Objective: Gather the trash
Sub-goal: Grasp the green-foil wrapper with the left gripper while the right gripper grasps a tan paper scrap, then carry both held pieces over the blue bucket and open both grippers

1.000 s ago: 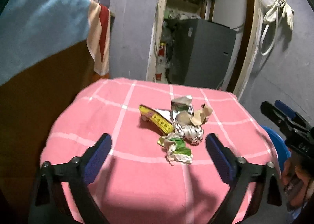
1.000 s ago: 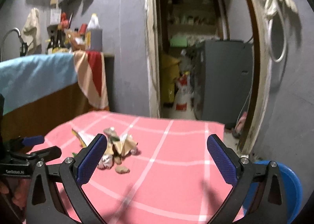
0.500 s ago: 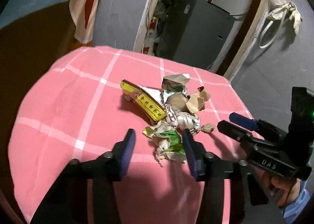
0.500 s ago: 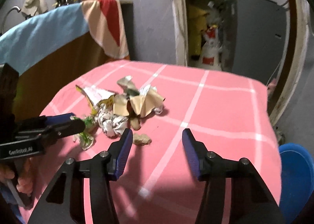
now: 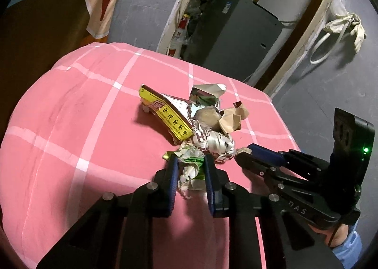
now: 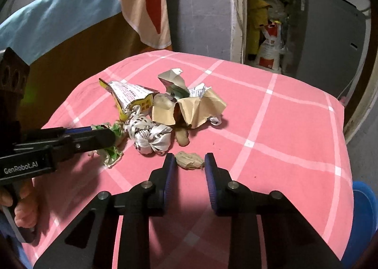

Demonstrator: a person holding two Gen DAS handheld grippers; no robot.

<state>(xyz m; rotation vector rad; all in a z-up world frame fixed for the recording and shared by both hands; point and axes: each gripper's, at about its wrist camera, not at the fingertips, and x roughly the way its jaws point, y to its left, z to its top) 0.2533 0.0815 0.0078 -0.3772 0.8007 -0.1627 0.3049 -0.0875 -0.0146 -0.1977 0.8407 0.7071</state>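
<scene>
Green-white crumpled wrapper (image 5: 191, 168) now sits between my closing left gripper (image 5: 189, 162); my right gripper (image 6: 190, 162), also narrowed from wide, closes around the brown scrap (image 6: 189, 160), so both pickups begin.

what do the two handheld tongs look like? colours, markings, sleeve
Both tongs, left and right, are black angular frames with silver pivot bolts and ribbed blue pads. The left body reads "GenRobot.AI" in white; the right has a green LED. A light blue sleeve shows at the right wrist.
</scene>
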